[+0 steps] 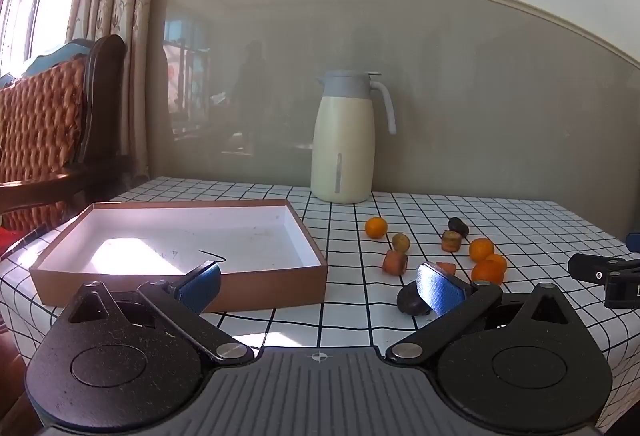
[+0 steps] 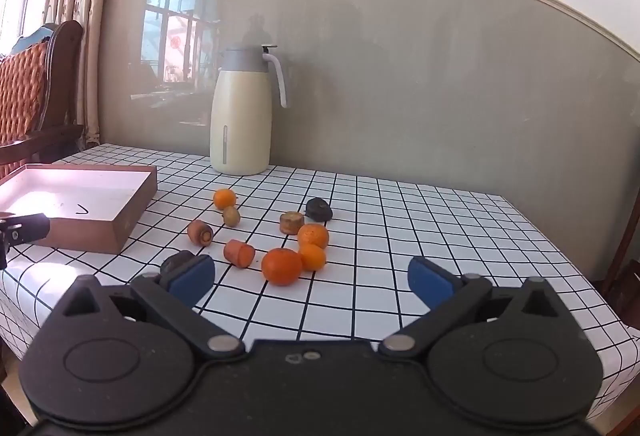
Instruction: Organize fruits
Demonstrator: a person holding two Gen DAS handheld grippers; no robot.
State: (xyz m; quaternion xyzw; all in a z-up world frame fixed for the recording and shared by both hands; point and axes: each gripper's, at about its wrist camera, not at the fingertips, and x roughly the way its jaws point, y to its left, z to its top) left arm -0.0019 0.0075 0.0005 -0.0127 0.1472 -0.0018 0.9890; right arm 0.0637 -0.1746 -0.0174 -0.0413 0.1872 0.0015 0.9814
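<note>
Blue-padded left gripper point(image 1: 318, 286): we see its black jaws spread wide with nothing between them; it hangs over the near edge of the worktop, between the box and the fruit.
Blue-padded right gripper point(image 2: 312, 282): we see it just as wide apart and empty, low before the heap of fruit.
Nearest fruit: a round orange tangerine point(image 2: 281, 266) lies just ahead of the right gripper, touching a smaller orange tangerine point(image 2: 312, 256), with a third orange tangerine point(image 2: 313, 235) behind them.
Other pieces: we count two stubby orange carrot-like chunks point(image 2: 239, 253), a brownish cut chunk point(image 2: 291, 222), a small olive-brown round fruit point(image 2: 231, 216), a lone orange tangerine point(image 2: 224, 198) farther back, and two dark wrinkled lumps point(image 2: 319, 209), one of them half hidden behind a gripper pad.
Shallow brown cardboard box with a white inside point(image 1: 276, 290): it holds no fruit; only a thin dark squiggle marks its floor.
Worktop in a white cloth with a black grid point(image 2: 400, 236): all the fruit lies loose on it, right of the box.
Progress: we judge that nothing has been sorted yet; every piece is left to move, presumably into the box.
Cream insulated jug with a grey lid point(image 2: 241, 113): it stands at the back by the wall, with no label we can read.
Writing: we find no brand or legible text anywhere.
</note>
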